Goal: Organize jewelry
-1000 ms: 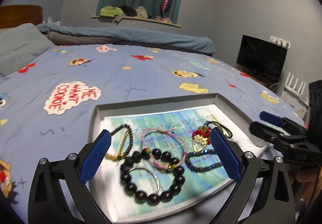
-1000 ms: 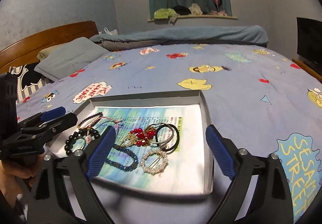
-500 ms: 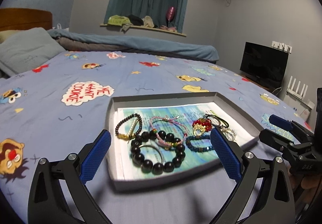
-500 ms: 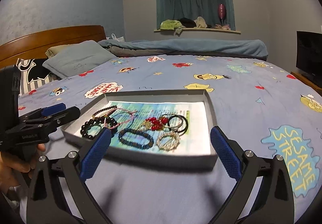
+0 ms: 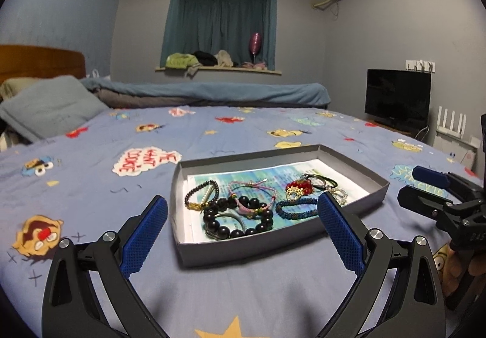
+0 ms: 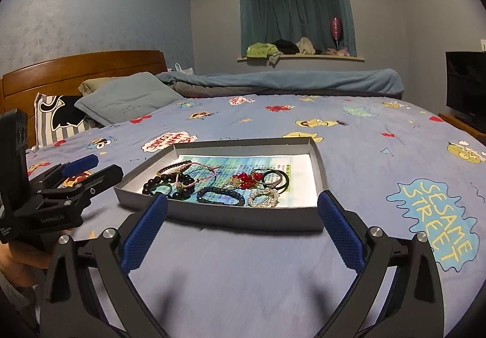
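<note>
Both empty — left hand-held gripper (image 5: 242, 227) and right hand-held gripper (image 6: 242, 224) spread wide before the jewelry tray (image 5: 352, 162) on the bed (image 5: 91, 186).

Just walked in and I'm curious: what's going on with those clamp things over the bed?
A person holds two grippers, left gripper and right gripper, both open and empty. They hover over the bedsheet near a grey tray of tangled bracelets, including a black bead bracelet. Nothing is picked up yet.

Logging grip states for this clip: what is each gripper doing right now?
Left gripper: open, holding nothing, short of the jewelry tray.
Right gripper: open, holding nothing, also short of the tray.
</note>
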Motion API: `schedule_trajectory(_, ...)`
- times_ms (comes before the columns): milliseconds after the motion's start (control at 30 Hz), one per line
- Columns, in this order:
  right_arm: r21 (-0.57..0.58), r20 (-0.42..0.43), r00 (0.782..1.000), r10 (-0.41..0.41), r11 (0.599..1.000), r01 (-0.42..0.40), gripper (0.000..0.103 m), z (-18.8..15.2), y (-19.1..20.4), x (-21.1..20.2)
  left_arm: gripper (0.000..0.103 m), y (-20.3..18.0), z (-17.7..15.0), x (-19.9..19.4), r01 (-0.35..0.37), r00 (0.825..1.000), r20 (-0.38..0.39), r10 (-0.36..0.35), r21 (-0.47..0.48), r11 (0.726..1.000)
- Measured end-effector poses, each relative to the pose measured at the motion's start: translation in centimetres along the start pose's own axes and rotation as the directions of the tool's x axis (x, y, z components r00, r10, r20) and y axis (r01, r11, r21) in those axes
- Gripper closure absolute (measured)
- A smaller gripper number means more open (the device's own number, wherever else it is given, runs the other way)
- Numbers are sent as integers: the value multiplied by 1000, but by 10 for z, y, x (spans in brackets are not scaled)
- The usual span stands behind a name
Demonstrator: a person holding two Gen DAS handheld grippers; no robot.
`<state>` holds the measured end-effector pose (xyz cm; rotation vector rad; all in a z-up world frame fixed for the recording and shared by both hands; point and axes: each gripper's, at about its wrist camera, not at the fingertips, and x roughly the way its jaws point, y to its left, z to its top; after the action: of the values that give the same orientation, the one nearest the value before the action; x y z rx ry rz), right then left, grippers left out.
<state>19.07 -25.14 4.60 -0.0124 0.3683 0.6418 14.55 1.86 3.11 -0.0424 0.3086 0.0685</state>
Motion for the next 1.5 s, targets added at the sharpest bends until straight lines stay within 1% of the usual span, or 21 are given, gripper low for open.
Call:
schedule_trajectory(233,-3,14,1000,4,1000,-4,6,-5,3,-10,5,-7,-2,-7,-7,1000,-12,7,25,1000)
schedule_trajectory(533,-35,14,1000,7,999,-6,6,-8,12,-10,5,-17,-6,-11,-5,1000,-21,7,59,998)
schedule_trajectory(967,-21,-5,1000,9,1000,-9,6,-9,8,-6,5,-15,-6,-10,-7,1000,-29,9,52,999)
schedule_trajectory(1500,-22,-2,1000,10,1000,-10,6,-10,9,-6,5,-14,-6,-9,-8,999,-34,9,51,999)
